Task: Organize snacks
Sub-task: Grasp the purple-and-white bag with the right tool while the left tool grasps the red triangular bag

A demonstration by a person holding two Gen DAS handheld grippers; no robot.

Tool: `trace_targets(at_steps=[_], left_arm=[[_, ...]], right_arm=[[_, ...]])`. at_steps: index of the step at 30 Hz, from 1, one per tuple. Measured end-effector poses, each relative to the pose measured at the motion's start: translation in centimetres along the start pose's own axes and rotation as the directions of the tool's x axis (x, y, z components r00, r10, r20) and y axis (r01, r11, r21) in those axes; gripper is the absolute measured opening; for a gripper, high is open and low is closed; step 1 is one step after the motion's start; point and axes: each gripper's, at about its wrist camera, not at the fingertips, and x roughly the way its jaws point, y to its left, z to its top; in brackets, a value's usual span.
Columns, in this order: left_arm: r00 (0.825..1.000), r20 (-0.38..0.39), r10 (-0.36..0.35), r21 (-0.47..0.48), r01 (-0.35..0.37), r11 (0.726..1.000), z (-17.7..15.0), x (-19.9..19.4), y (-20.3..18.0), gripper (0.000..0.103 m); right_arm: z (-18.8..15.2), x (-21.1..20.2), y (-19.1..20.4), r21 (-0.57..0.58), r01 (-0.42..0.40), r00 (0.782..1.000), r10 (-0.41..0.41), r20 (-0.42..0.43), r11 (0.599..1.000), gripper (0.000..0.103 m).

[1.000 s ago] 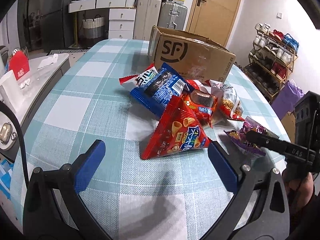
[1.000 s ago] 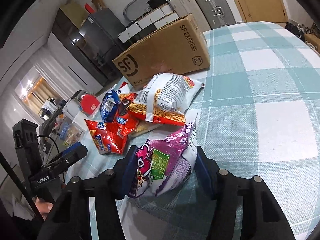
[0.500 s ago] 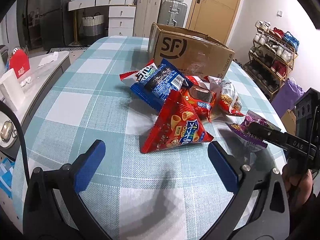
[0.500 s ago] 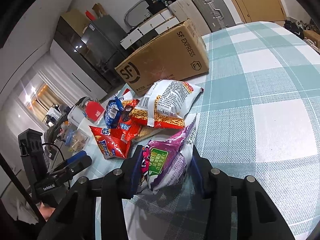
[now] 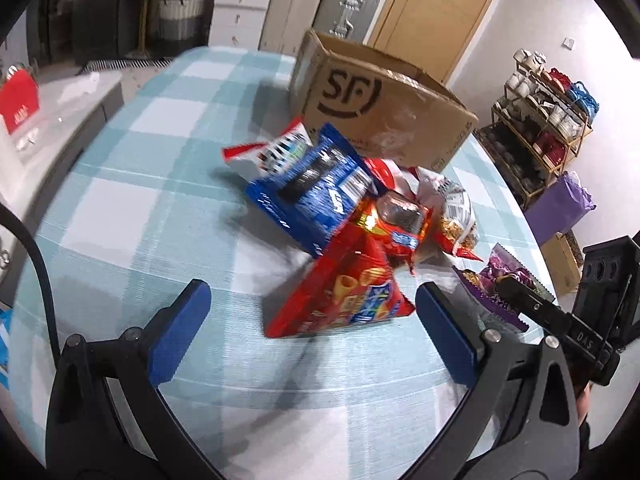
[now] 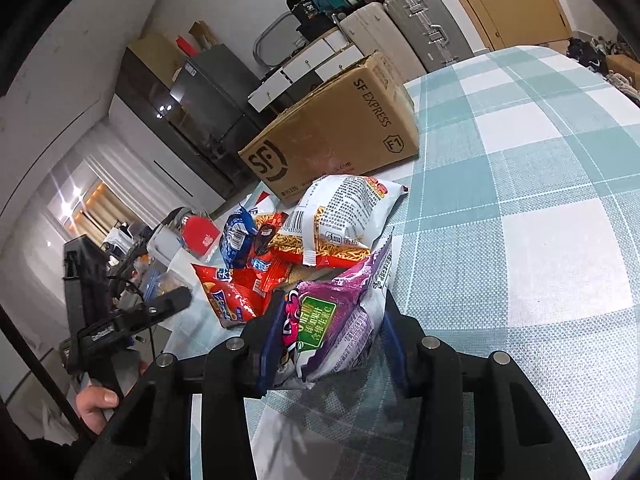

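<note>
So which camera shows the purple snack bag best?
The right wrist view: the purple snack bag fills the centre, squeezed by the right gripper. The left wrist view catches only its crinkled end at the right.

Close opposing views, shared snack pile (image 5: 352, 216)

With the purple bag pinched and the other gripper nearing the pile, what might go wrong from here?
1. The right gripper, whose jaws have just been closing, pinches the puffy purple bag near one end; it may slip or sag when lifted.
2. The open left gripper is close to the red cone-snack bag and could shove it along the tablecloth rather than grasp it.
</note>
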Motion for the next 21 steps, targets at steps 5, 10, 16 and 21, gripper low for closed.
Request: trace_targets(at_steps=[5, 10, 16, 21], left_arm=[[0.999, -0.028, 0.03, 0.003, -0.03, 1.0, 0.6, 1.8, -1.3, 0.102], [0.997, -0.08, 0.021, -0.073, -0.027, 0.997, 1.3, 3.8, -1.2, 0.102], [0.99, -0.113, 0.085, -0.055, -0.092, 0.994, 1.5, 5.6, -1.4, 0.094], [0.996, -0.091, 0.02, -0.046, -0.025, 0.999, 1.2, 5.2, -1.1, 0.059]], right_arm=[[0.0, -0.1, 0.0, 0.0, -0.01, 1.0, 0.01, 0.0, 1.0, 0.044], [0.0, -0.1, 0.0, 0.002, -0.021, 1.0, 0.021, -0.002, 1.0, 0.044], [0.0, -0.1, 0.0, 0.003, -0.028, 1.0, 0.028, -0.001, 1.0, 0.045], [0.0, 0.1, -0.1, 0.004, -0.029, 1.0, 0.029, -0.005, 1.0, 0.045]])
